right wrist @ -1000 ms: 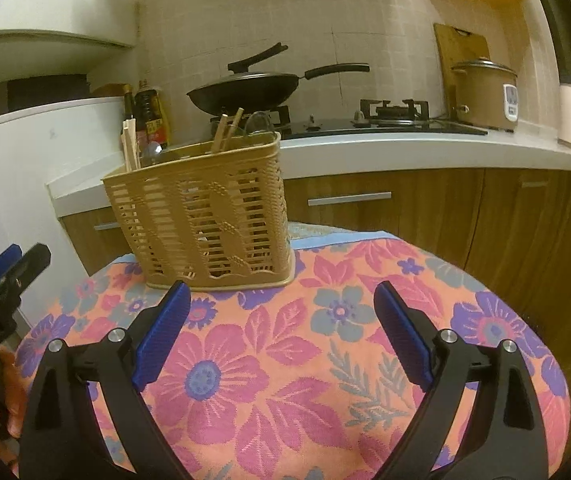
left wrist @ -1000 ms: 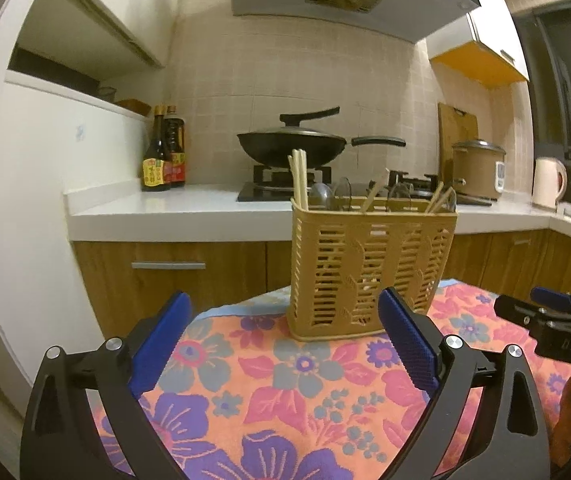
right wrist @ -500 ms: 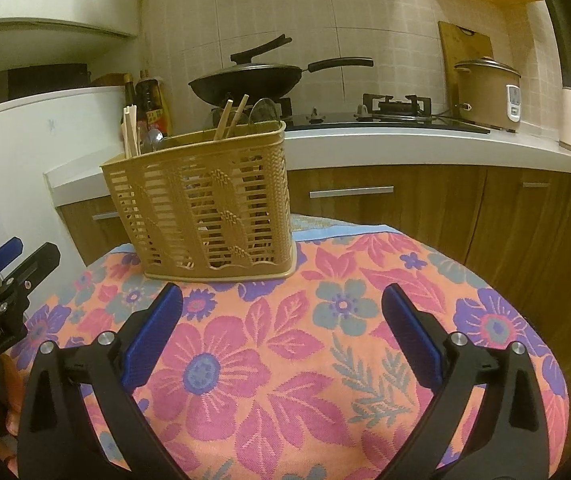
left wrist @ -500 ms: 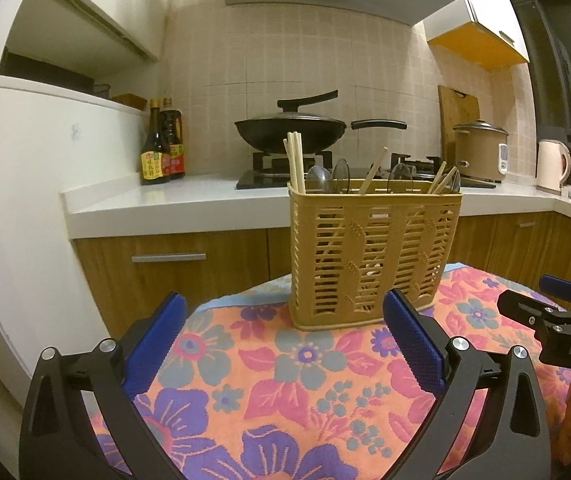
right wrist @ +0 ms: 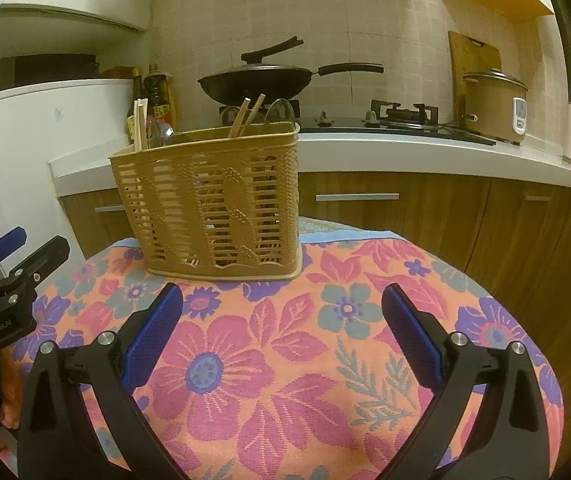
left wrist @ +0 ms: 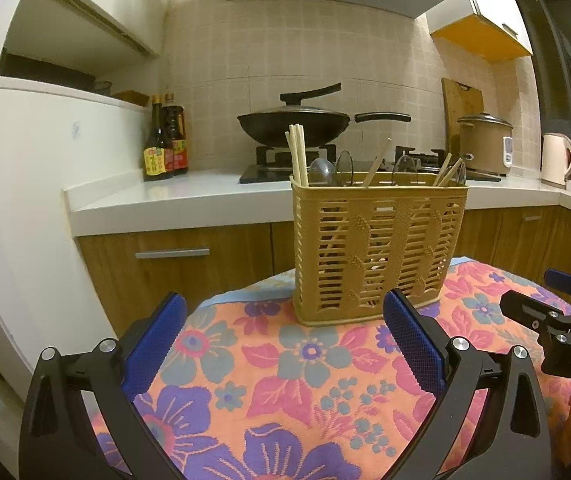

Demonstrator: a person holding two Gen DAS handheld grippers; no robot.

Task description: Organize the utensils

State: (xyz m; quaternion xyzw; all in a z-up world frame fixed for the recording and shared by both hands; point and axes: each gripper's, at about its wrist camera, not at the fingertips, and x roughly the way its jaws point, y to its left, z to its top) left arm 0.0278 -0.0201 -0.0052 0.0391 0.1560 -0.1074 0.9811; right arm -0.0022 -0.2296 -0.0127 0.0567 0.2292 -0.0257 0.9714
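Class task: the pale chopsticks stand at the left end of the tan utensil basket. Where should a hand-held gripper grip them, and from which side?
Grip the pale chopsticks on the bare upper shafts above the utensil basket rim, coming from above. They stand nearly upright and together, and the slatted walls cover their lower parts.

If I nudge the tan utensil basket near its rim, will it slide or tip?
The utensil basket looks tall on a narrow base, so a push at the rim would probably tip it. Its slotted plastic walls suggest it is light. The flowered cloth under it may grip or bunch rather than let it slide, so push low.
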